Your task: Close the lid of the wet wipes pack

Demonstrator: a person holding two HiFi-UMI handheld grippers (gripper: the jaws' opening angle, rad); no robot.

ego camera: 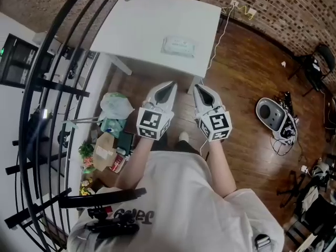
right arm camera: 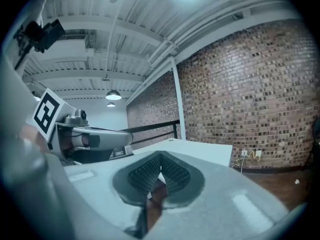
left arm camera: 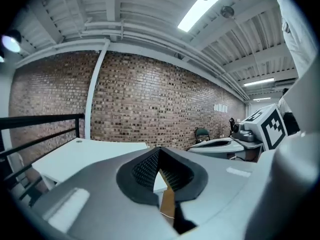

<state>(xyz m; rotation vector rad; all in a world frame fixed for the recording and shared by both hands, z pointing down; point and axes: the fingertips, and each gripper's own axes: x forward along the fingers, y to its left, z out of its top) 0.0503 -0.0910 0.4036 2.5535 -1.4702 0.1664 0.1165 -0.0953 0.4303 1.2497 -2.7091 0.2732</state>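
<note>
The wet wipes pack (ego camera: 178, 45) lies flat on the white table (ego camera: 142, 25), toward its near right part; whether its lid is up cannot be made out from here. Both grippers are held side by side in front of the table's near edge, above the wooden floor and well short of the pack. My left gripper (ego camera: 170, 85) is shut with nothing in it, and so is my right gripper (ego camera: 198, 88). In the left gripper view the jaws (left arm camera: 159, 150) meet at their tips, with the table (left arm camera: 85, 156) beyond. In the right gripper view the jaws (right arm camera: 160, 157) also touch.
A black railing (ego camera: 47, 88) curves along the left. Below it on the floor lie a plastic bag (ego camera: 116, 105), a cardboard box (ego camera: 105, 150) and small clutter. A round grey device (ego camera: 270, 113) with cables sits on the floor at right. A white cable (ego camera: 219, 33) hangs off the table's right edge.
</note>
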